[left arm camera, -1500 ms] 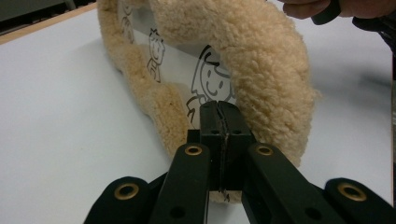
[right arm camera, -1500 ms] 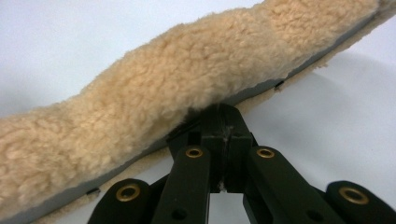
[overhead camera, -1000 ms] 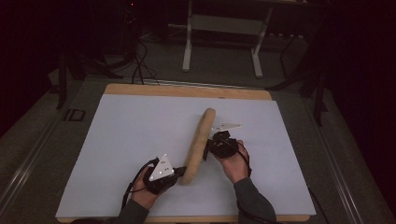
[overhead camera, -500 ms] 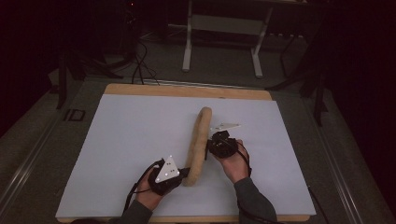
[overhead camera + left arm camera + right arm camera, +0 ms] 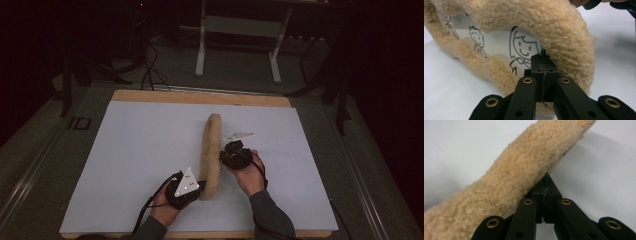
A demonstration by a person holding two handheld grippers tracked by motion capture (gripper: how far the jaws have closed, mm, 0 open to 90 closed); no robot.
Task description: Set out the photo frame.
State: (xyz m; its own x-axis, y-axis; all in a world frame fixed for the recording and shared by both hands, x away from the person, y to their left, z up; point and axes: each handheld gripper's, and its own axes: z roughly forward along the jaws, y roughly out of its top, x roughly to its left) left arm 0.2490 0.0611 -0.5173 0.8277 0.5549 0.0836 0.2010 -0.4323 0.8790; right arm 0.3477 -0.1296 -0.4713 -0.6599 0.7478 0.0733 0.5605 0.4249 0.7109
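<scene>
While the tan fleece cloth (image 5: 210,156), folded into a long roll, lies lengthwise on the white table (image 5: 125,165), the left gripper (image 5: 197,186) pinches its near end with jaws fully closed on the printed lining, and the right gripper (image 5: 226,156) grips its right edge mid-length, jaws likewise closed.

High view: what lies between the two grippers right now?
The fleece roll lies between them on the white sheet; the left gripper is at its near end, the right gripper at its side.
</scene>
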